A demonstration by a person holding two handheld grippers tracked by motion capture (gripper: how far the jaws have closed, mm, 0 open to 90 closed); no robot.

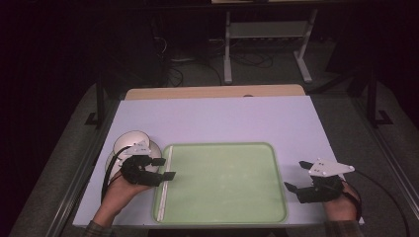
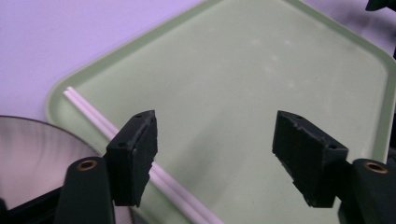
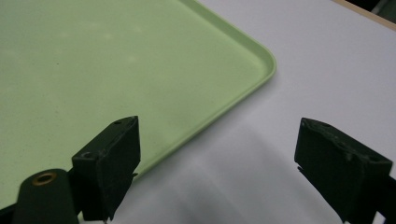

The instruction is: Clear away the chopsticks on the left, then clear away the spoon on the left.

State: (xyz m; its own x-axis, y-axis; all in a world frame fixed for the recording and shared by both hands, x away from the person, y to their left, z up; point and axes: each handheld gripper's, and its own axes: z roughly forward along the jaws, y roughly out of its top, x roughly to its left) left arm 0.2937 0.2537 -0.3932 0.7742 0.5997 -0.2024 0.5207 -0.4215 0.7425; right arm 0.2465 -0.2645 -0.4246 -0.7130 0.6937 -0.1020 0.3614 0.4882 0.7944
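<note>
tray (image 1: 222,217): matt green plastic | bowl (image 1: 129,143): shiny metal (brushed)

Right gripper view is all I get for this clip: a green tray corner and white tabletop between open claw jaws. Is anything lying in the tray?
Observer: Yes. A pair of thin white sticks lies inside the tray, along its left edge.
Operator: Is the other claw holding them?
Observer: No. The left claw is open above them, with nothing between its jaws.
Operator: Is anything else on the table?
Observer: A round metal dish sits on the table, just left of the tray.
</note>
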